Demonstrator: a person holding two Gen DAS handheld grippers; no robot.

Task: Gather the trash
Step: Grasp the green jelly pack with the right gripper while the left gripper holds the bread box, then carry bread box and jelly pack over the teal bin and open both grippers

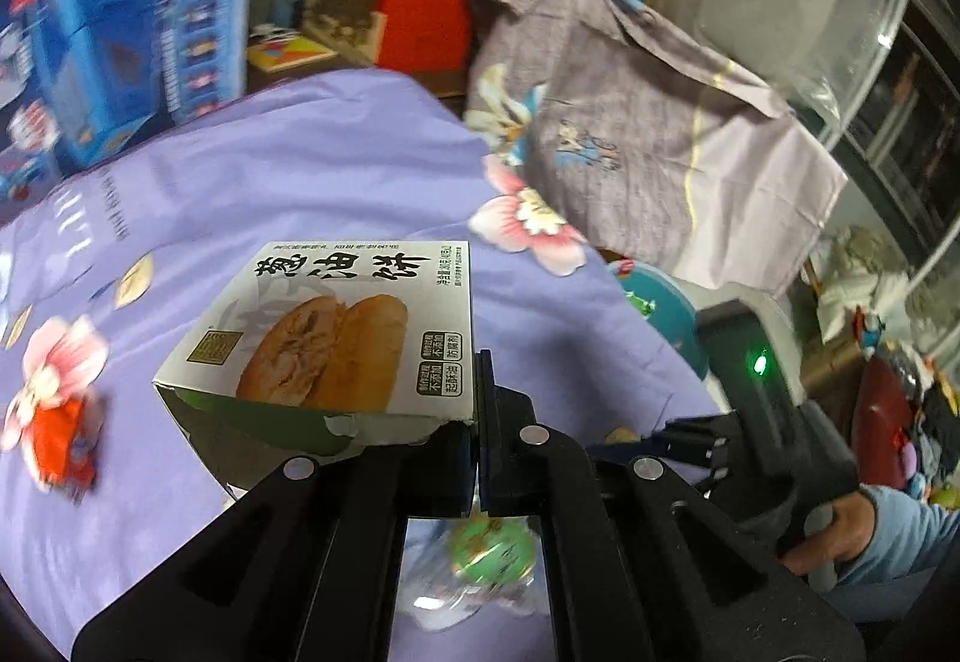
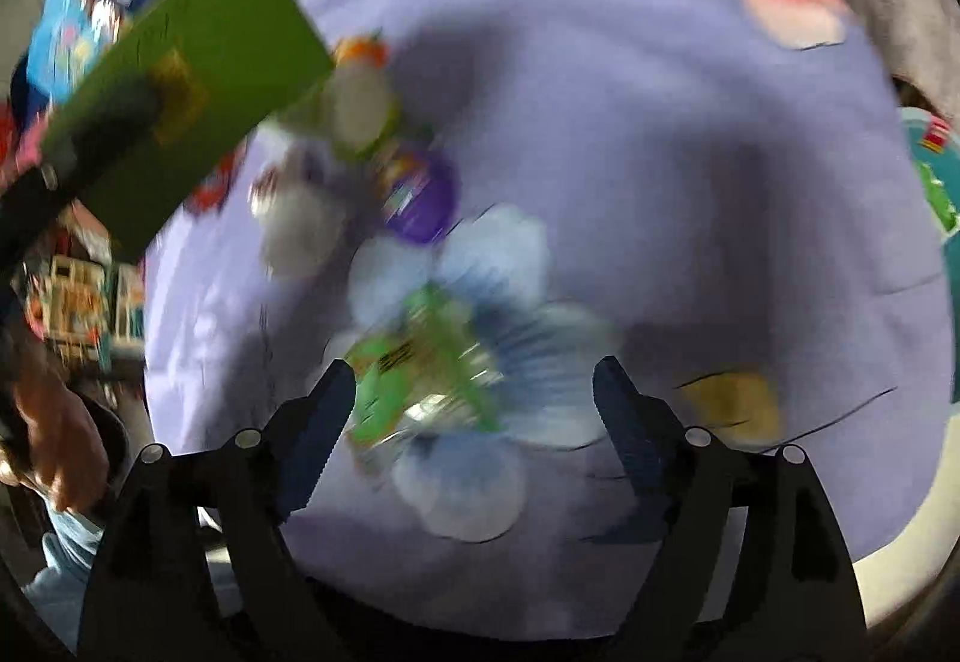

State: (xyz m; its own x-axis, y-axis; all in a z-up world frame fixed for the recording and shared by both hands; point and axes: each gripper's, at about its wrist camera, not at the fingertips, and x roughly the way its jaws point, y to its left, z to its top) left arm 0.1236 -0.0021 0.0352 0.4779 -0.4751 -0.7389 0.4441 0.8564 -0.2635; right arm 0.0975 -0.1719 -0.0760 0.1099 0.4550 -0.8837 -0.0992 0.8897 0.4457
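Left wrist view: the left gripper [image 1: 477, 422] has its jaws clamped on a corner of the pastry box [image 1: 336, 332], held above the purple floral cloth [image 1: 300, 170].

Right wrist view: the right gripper [image 2: 471, 404] has its jaws spread wide over a blurred green wrapper [image 2: 414, 380] lying on the cloth.

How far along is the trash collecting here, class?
Nothing can be seen binned yet. In hand: the left gripper is shut on the food box, lifted off the purple cloth. Left: the green wrapper between the open right gripper fingers, plus an orange wrapper.
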